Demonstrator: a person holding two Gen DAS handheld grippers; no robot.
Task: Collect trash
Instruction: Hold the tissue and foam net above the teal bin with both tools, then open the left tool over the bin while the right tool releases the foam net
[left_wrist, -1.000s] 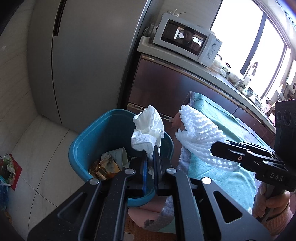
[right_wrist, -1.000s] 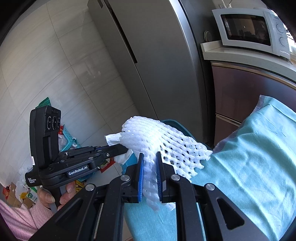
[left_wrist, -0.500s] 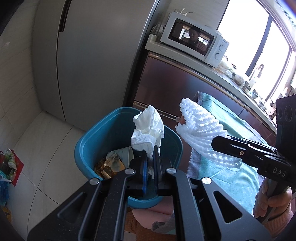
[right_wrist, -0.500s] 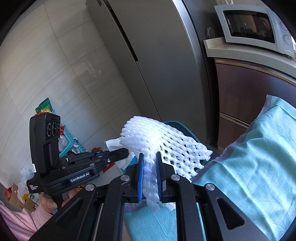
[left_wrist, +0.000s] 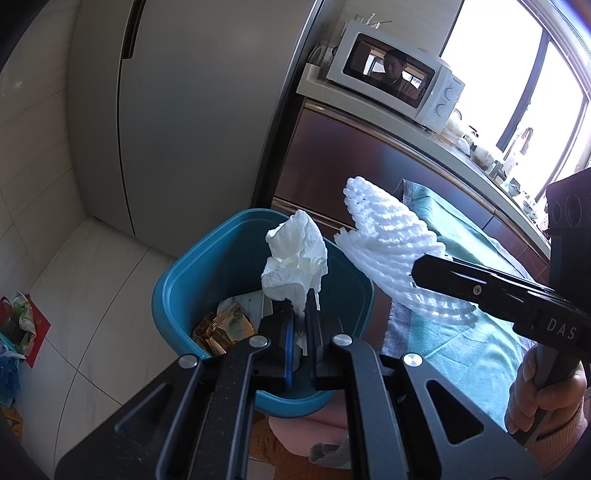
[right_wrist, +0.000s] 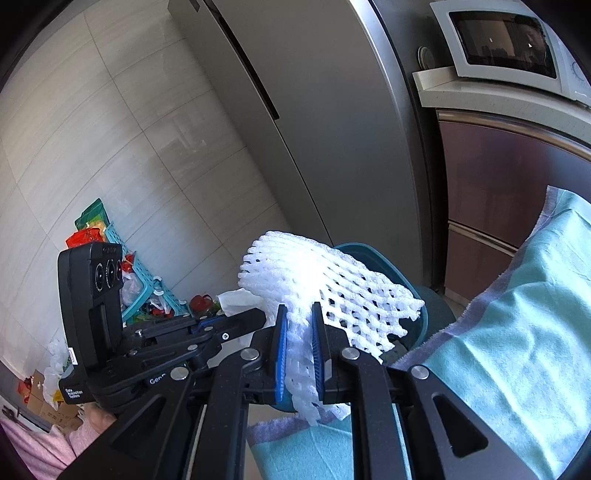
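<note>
My left gripper (left_wrist: 301, 317) is shut on a crumpled white tissue (left_wrist: 295, 258) and holds it over the blue trash bin (left_wrist: 192, 273), which contains wrappers and paper. My right gripper (right_wrist: 298, 314) is shut on a white foam fruit net (right_wrist: 325, 280) and holds it just right of the bin, over the edge of the teal cloth (right_wrist: 517, 332). In the left wrist view the foam net (left_wrist: 391, 251) and the right gripper (left_wrist: 424, 273) show at the right. In the right wrist view the bin (right_wrist: 376, 258) is mostly hidden behind the net, and the left gripper (right_wrist: 240, 321) is at lower left.
A grey fridge (left_wrist: 184, 110) stands behind the bin. A brown cabinet (left_wrist: 351, 162) with a white microwave (left_wrist: 399, 77) is at the right. A turquoise basket and bags (right_wrist: 140, 280) lie on the tiled floor at the left.
Both grippers have moved toward the bin. The tissue now hangs nearer its middle and the foam net has come closer to its right rim. Both stay shut.
</note>
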